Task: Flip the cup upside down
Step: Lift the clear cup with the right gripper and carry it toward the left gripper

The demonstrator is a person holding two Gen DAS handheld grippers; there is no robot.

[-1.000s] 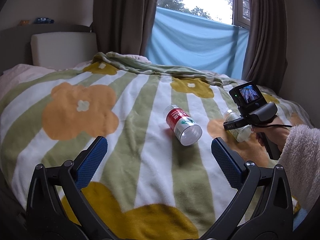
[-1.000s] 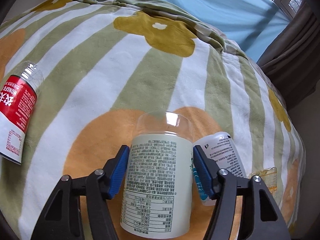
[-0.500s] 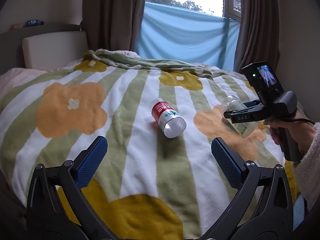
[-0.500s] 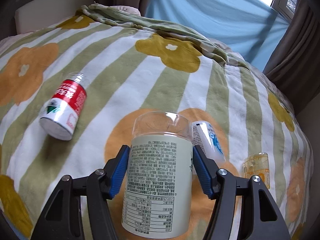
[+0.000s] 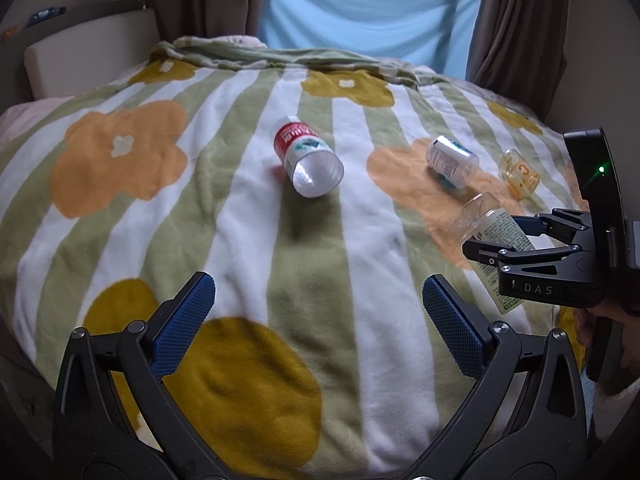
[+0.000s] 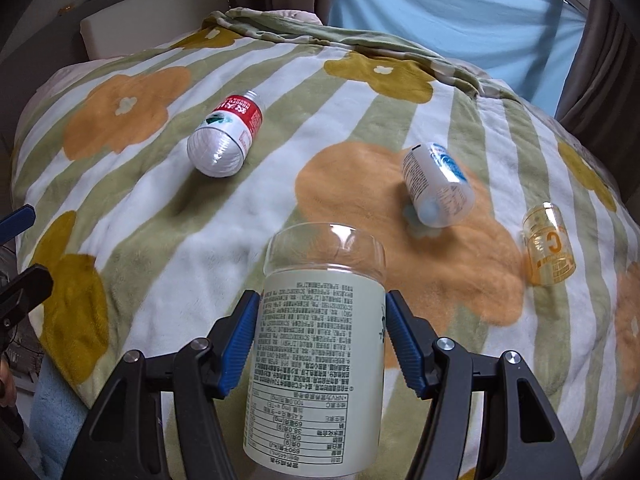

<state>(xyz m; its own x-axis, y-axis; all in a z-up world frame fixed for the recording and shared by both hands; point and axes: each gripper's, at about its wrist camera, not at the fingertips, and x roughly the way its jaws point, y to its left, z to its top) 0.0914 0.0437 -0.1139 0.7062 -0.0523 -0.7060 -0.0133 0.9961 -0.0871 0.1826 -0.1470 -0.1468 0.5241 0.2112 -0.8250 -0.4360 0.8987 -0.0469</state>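
Right gripper (image 6: 322, 336) clamped on clear plastic cup with pale green printed label (image 6: 320, 344), blue pads (image 6: 240, 336) pinching label band on both sides. Cup held off striped flower-print blanket (image 6: 160, 208), clear of it in left wrist view (image 5: 490, 240). Long axis running forward along fingers, tilted; clear unlabelled end pointing away from hand. Which end is the mouth: cannot tell. Label text reading inverted in right wrist view. Left gripper (image 5: 318, 324) spread wide, empty, hovering low over blanket, well apart from cup. Probably mid-flip: wrist roll needed to bring axis vertical, then set-down near orange flower patch. Risk: soft bedding, likely tip-over on release. Nearby, lying on sides: red-labelled clear cup (image 6: 226, 140), white-and-blue labelled cup (image 6: 438, 184), small amber cup (image 6: 548, 244).
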